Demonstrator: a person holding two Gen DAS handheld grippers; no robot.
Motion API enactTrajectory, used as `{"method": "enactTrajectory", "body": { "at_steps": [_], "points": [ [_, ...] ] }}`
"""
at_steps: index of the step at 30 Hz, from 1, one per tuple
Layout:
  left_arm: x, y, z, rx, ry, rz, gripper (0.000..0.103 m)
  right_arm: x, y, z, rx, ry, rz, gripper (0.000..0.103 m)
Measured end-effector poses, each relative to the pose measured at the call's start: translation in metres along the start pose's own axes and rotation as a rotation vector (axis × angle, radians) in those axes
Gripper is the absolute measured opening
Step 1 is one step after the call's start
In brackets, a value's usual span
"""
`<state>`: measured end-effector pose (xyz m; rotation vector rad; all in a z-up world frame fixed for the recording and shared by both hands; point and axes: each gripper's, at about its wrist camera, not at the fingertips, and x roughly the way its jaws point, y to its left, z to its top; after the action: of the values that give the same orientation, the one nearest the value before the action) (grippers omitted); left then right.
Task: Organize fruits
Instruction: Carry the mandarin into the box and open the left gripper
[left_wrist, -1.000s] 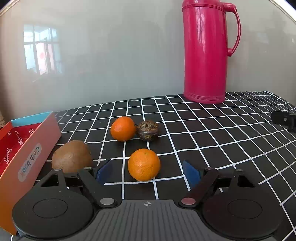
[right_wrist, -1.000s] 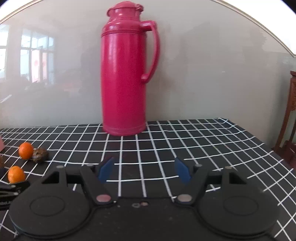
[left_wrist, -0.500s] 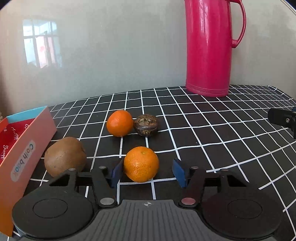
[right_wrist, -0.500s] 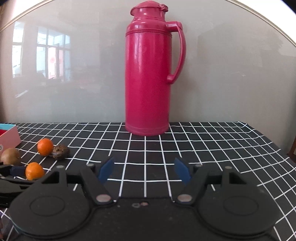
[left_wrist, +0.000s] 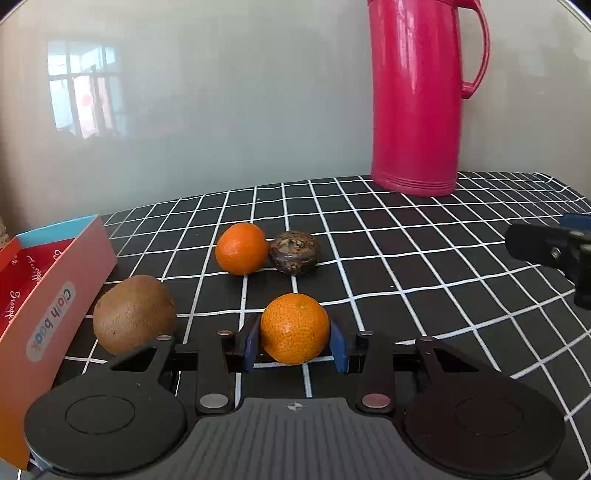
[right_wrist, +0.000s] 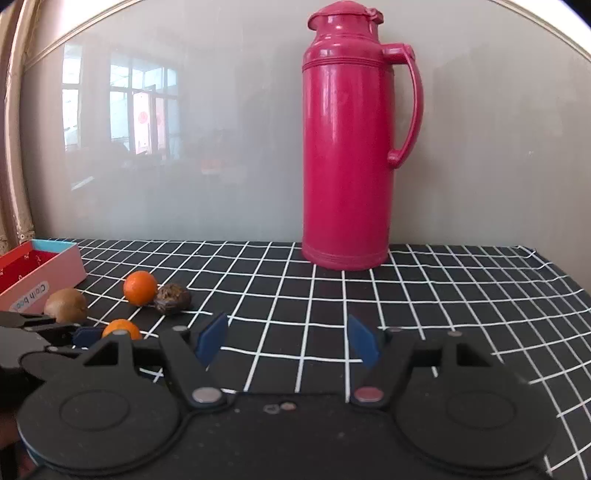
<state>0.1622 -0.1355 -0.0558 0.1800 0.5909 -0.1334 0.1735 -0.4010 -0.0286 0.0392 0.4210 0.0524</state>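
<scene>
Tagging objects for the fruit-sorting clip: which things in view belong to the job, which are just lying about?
Job:
- near orange, pinched in the left tool
- far orange
- kiwi
- dark wrinkled fruit
- open box, likely the destination

Lying about:
- pink thermos
- checked tablecloth
- right tool, open, holding nothing

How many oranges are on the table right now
2. One orange sits between the left gripper pads; the other orange lies farther back, touching a dark brown fruit. The box interior is partly hidden.
</scene>
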Motion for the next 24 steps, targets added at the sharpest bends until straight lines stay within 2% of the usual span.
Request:
{"method": "enactTrajectory", "body": {
  "at_steps": [10,17,24],
  "points": [
    [-0.032,0.013,-0.004,0.014,-0.028,-0.022,0.039,-0.009,0.012,0.0,-0.008,-0.001,-0.009,0.071],
    [-0.054,0.037,-0.005,0.007,-0.045,0.003,0.039,-0.009,0.028,0.002,-0.001,-0.002,-0.005,0.071],
    [-0.073,0.064,-0.007,-0.009,-0.059,0.03,0.039,-0.006,0.06,0.004,-0.012,0.002,0.019,0.07]
  ]
}}
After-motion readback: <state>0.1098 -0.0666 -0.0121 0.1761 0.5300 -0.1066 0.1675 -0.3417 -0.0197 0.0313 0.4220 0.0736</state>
